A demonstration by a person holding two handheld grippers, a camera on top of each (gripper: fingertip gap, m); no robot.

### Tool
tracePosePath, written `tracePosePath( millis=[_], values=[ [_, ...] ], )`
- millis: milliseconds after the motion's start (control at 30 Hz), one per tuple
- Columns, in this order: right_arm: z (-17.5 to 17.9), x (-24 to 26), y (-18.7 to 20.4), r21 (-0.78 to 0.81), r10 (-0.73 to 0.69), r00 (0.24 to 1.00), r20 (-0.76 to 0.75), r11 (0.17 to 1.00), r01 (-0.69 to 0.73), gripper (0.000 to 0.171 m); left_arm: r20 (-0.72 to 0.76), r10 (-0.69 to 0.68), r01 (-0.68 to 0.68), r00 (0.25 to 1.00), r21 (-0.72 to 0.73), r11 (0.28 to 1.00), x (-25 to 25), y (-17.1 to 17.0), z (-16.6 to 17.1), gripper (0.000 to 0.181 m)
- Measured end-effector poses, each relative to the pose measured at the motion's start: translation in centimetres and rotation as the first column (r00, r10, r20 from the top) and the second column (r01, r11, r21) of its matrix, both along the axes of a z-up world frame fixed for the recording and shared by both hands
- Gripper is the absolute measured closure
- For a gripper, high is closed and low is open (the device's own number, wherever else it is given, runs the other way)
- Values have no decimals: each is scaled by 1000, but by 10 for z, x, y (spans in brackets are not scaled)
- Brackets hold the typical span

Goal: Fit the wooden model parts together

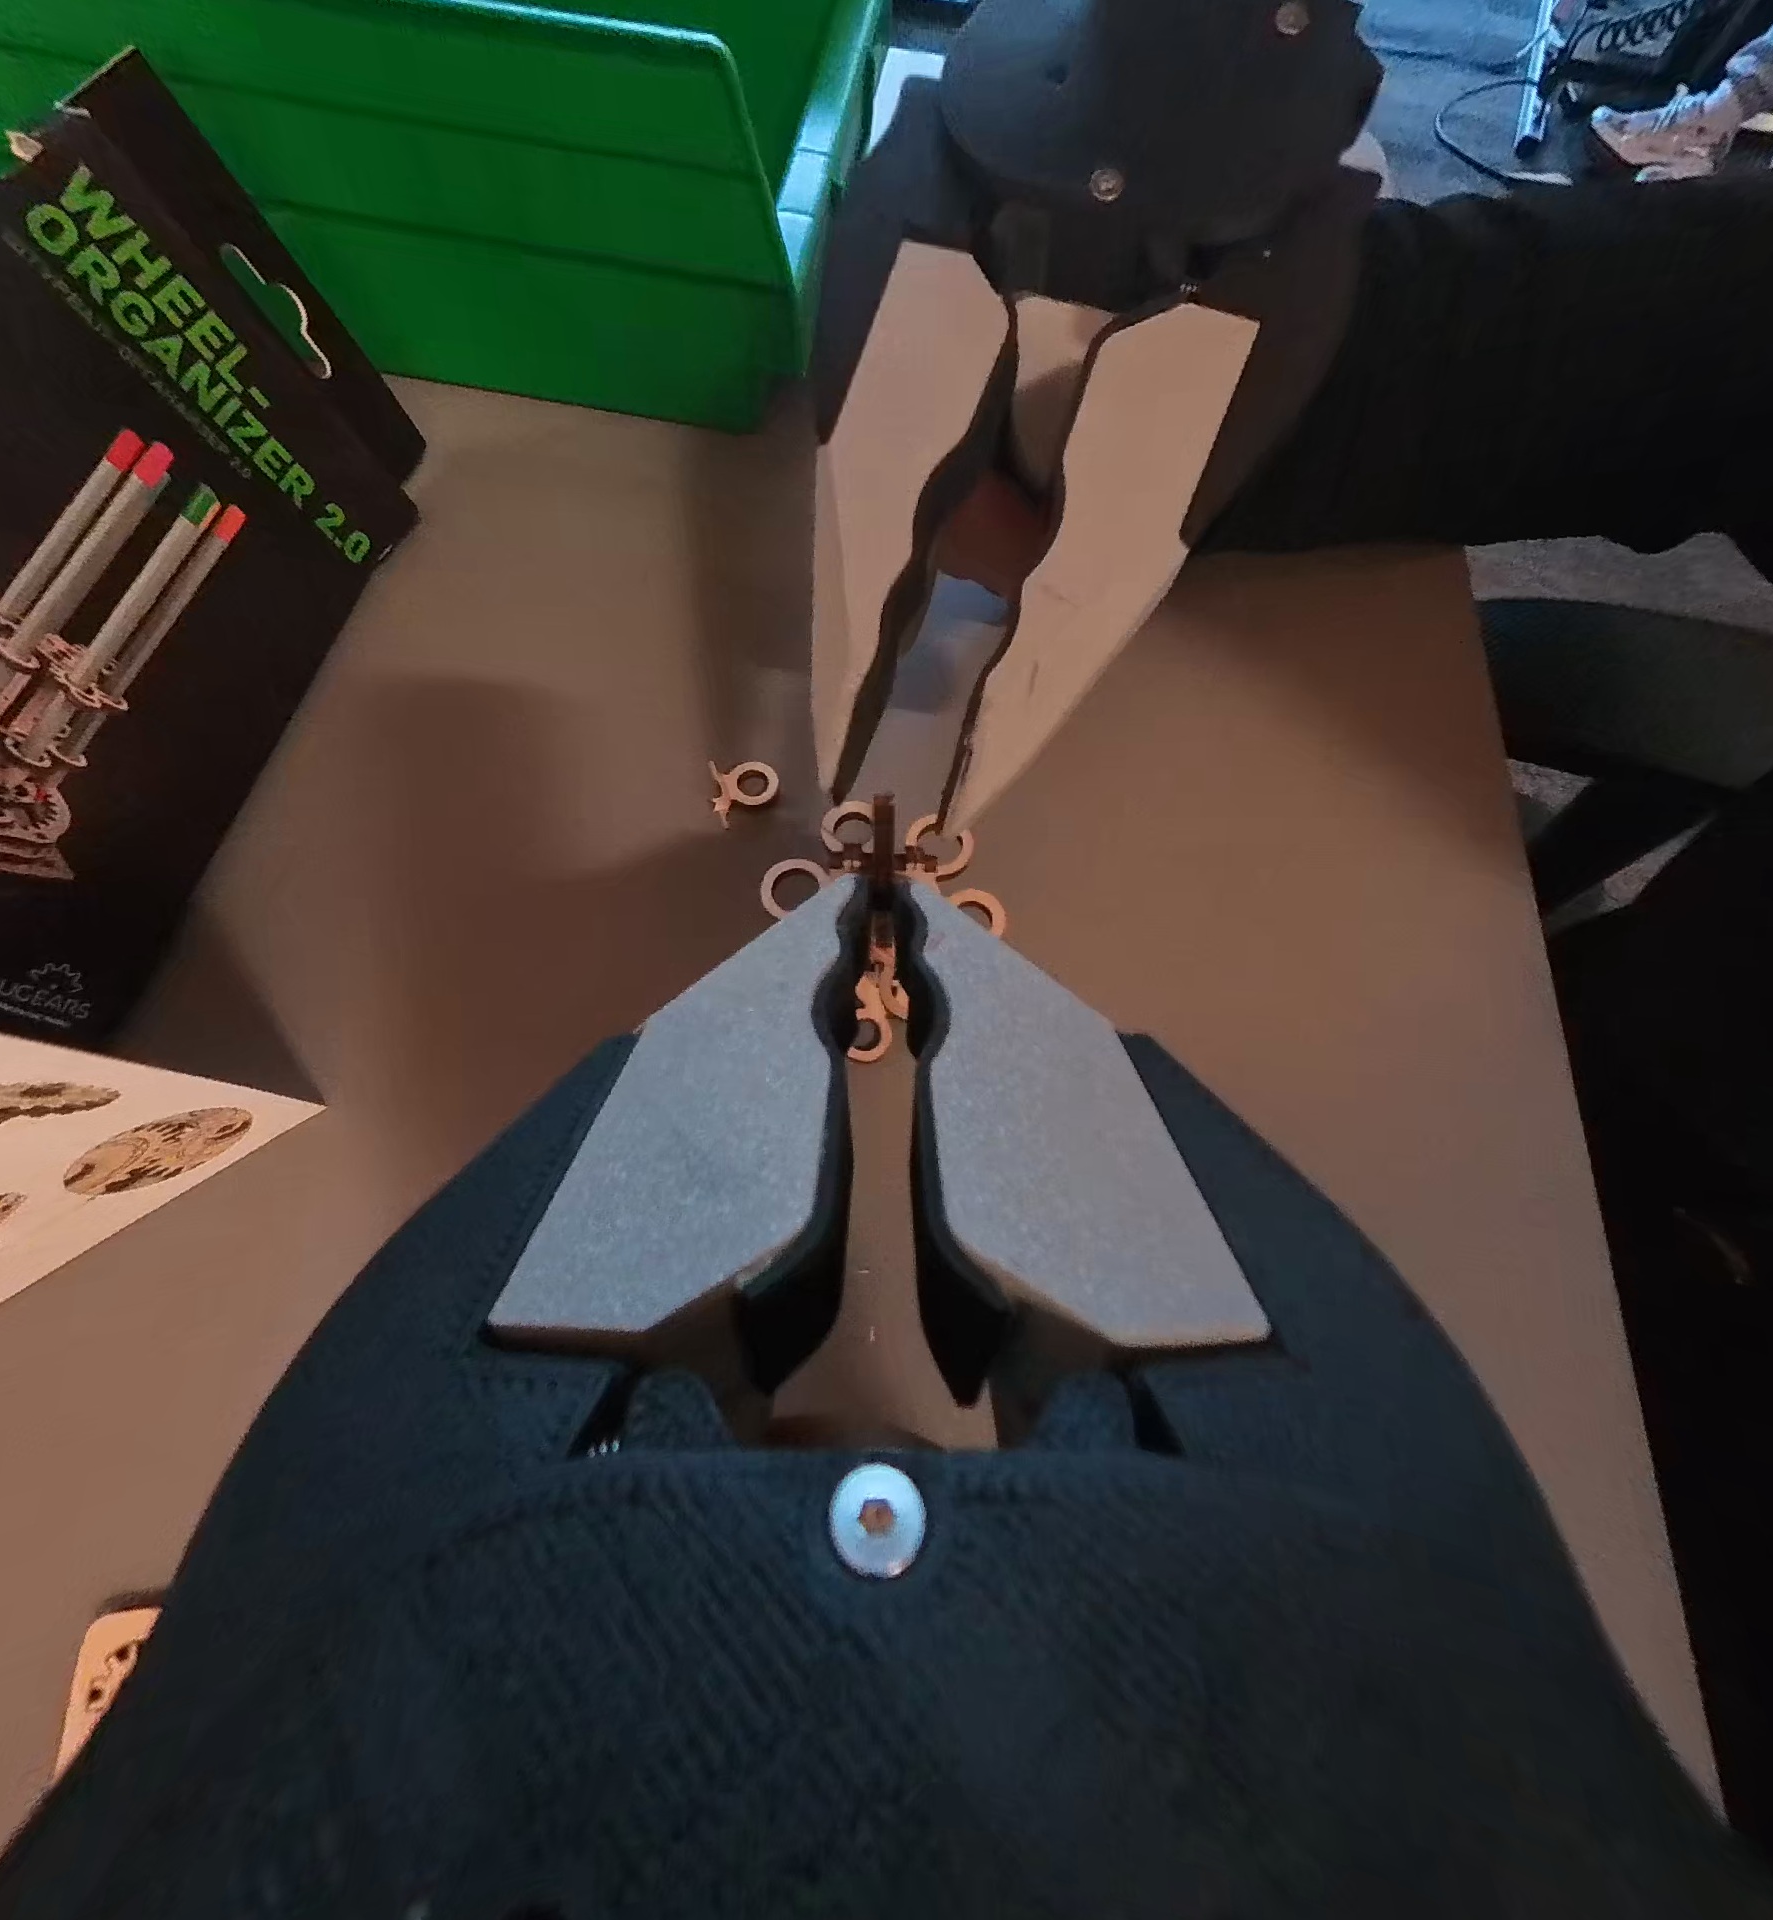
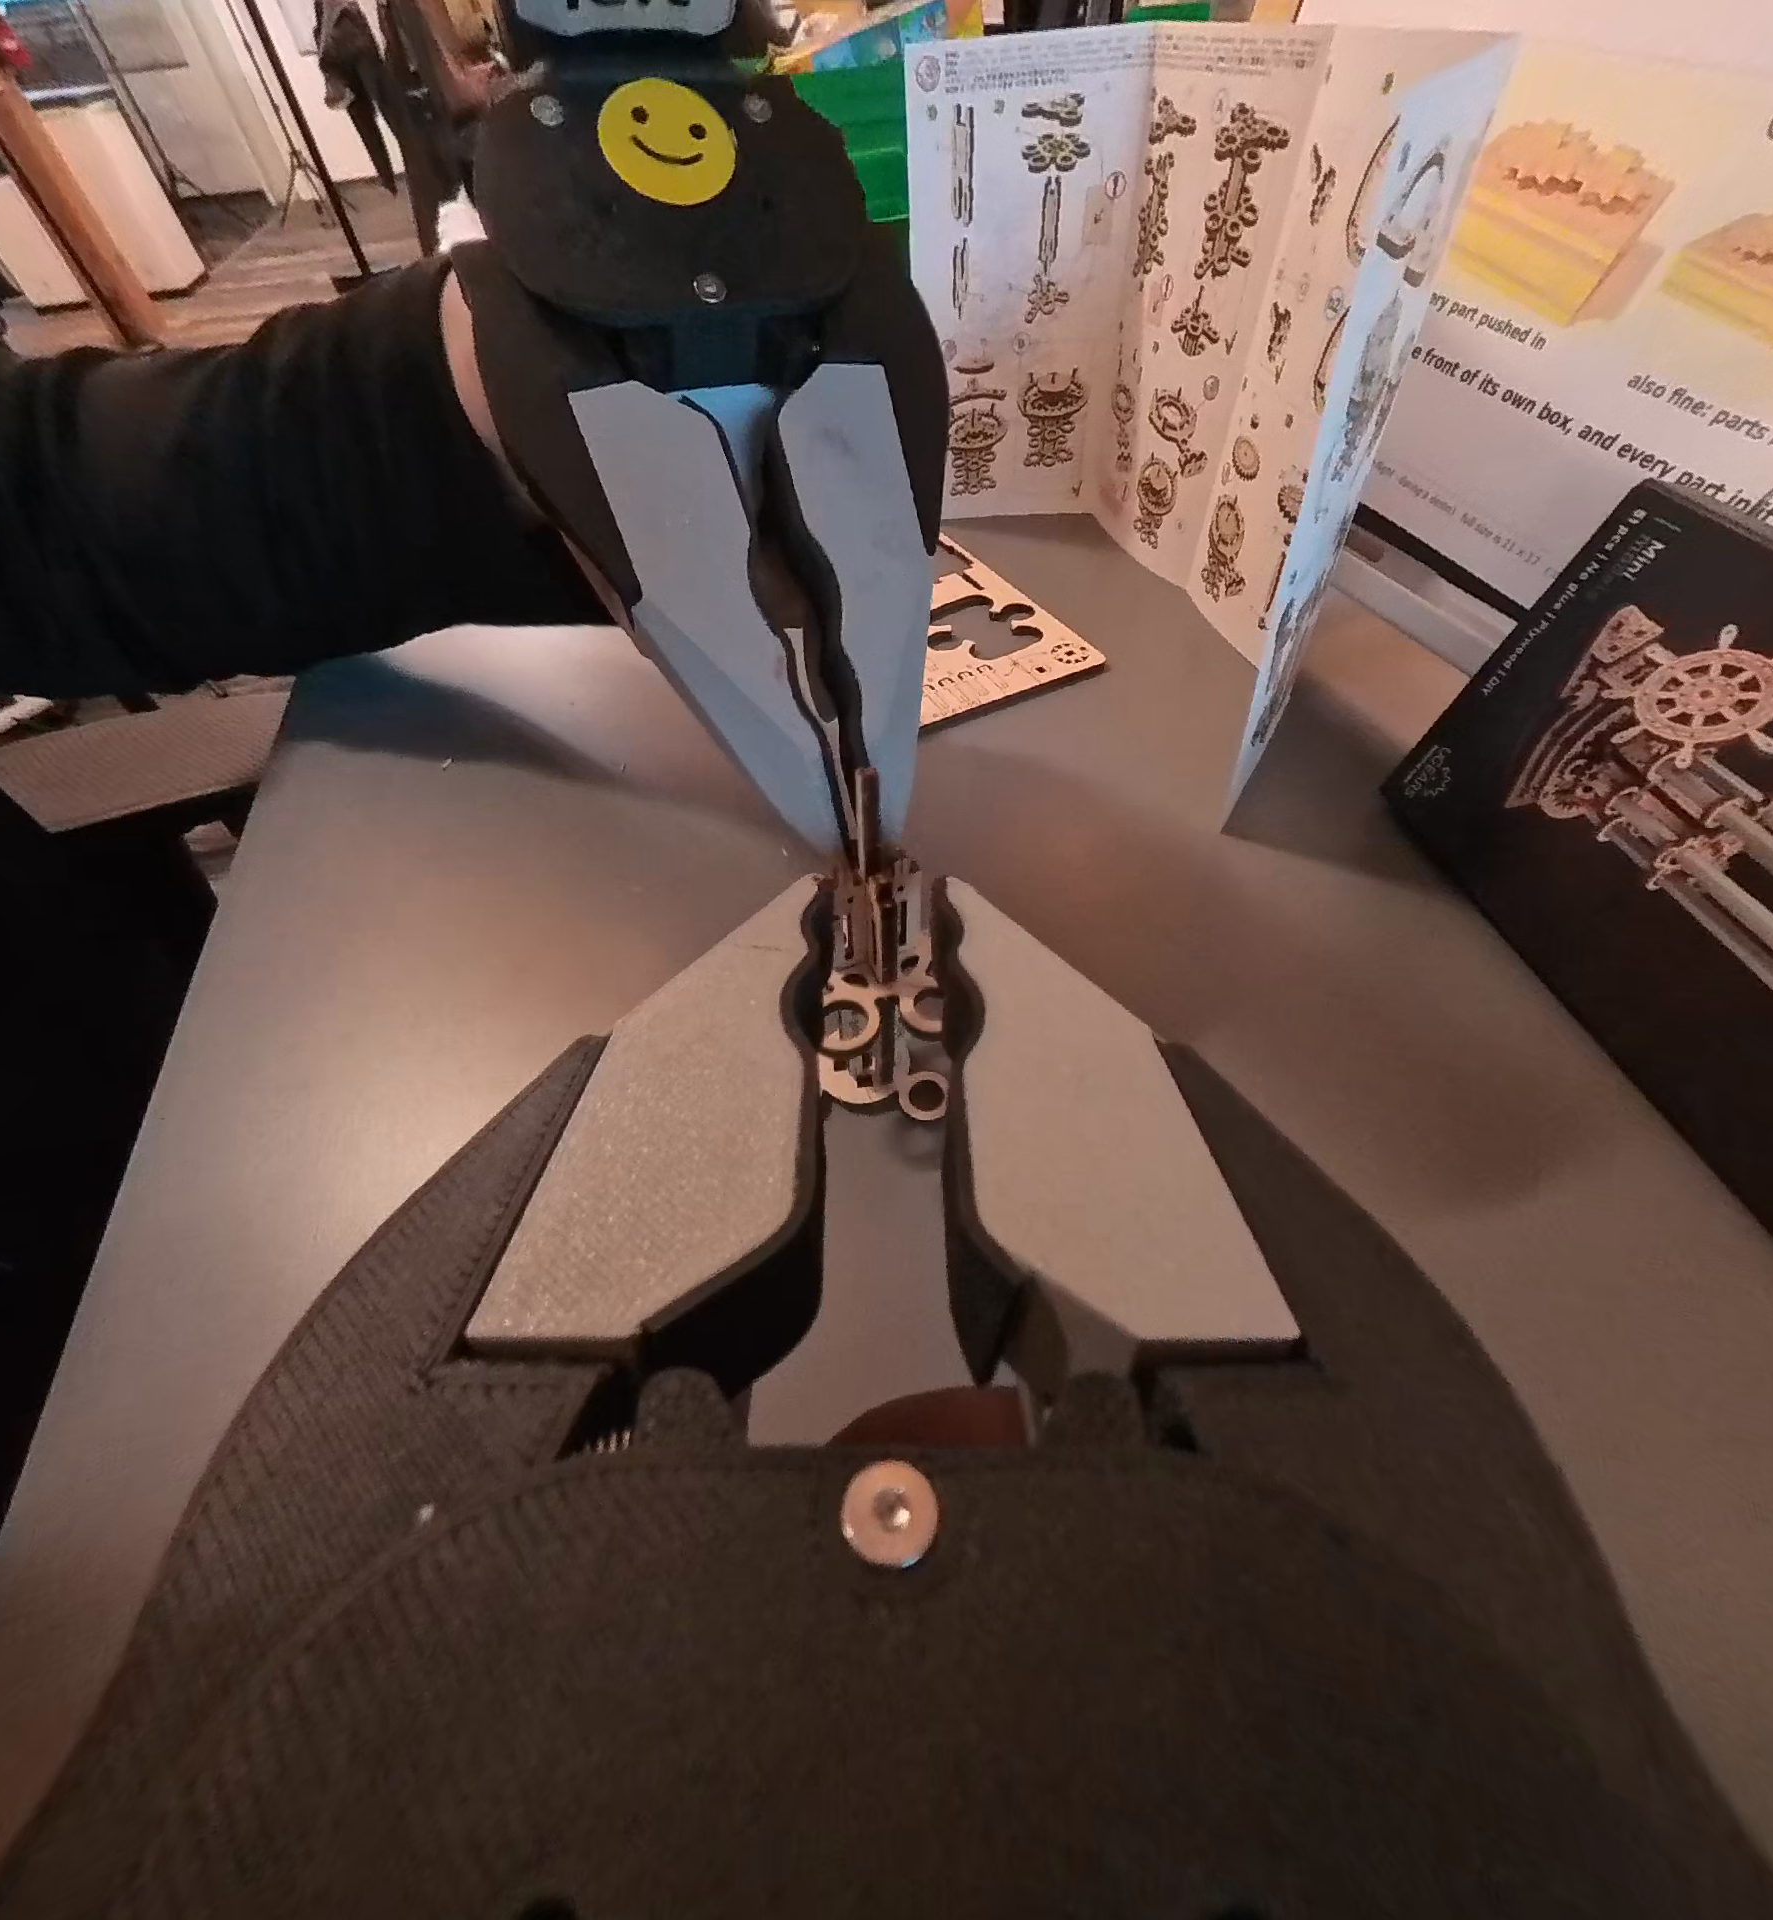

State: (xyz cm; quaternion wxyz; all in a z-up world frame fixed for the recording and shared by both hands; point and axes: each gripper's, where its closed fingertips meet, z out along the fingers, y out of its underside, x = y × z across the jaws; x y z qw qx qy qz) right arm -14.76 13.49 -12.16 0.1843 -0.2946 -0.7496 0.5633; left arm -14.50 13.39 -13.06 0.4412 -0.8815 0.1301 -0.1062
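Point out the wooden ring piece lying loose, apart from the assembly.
The small ring piece alone on the table, left of the clamped assembly.

The wooden model assembly (image 1: pixel 874 873) is a small, pale plywood piece: a dark upright stem with flat ring-shaped arms fanning out around it. It sits pinched between the tips of the left hand-held gripper (image 1: pixel 877 899), with the right hand-held gripper (image 1: pixel 897 805) meeting it from the opposite side. A loose ringed part (image 1: pixel 742 787) lies flat on the table, just left of the right hand-held gripper's tips
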Motion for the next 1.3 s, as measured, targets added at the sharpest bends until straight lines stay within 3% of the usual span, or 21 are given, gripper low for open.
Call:
tracePosePath(
  millis=[300, 533, 733, 867, 900, 1033, 1300],
  values=[
    [-1, -1, 1, 6, -6, 1000, 4, 1000, 6, 156, -17, -21, 21, 1000, 1, 1000, 2, -1, 4, 181],
    [-2, -4, 15, 20, -48, 999, 17, 999, 48, 145, -30, 19, -17, 999, 56, 998, -9, -6, 10, 181],
    [-30, 15, 3, 253, 4, 999, 34, 967, -13, 138, 2, 171, -169, 985, 177, 970, -41, -26, 22, 181],
    [-61, 21, -9, 489, 25, 1000, 11, 872, -27, 136, 97, 187, -204, 978, 228, 952, -46, -38, 23, 181],
    [-65, 19, -11, 516, 11, 1000, 19, 856, -19, 143, 132, 180, -207, 975, 227, 952, -46, -40, 23, 181],
    [-66, 12, -14, 514, -14, 997, 78, 857, -29, 124, 171, 190, -228, 967, 241, 943, -51, -45, 25, 181],
    [-70, 11, -12, 455, -49, 982, 181, 889, -39, 125, 147, 165, -197, 975, 249, 948, -42, -48, 27, 181]
  ],
)
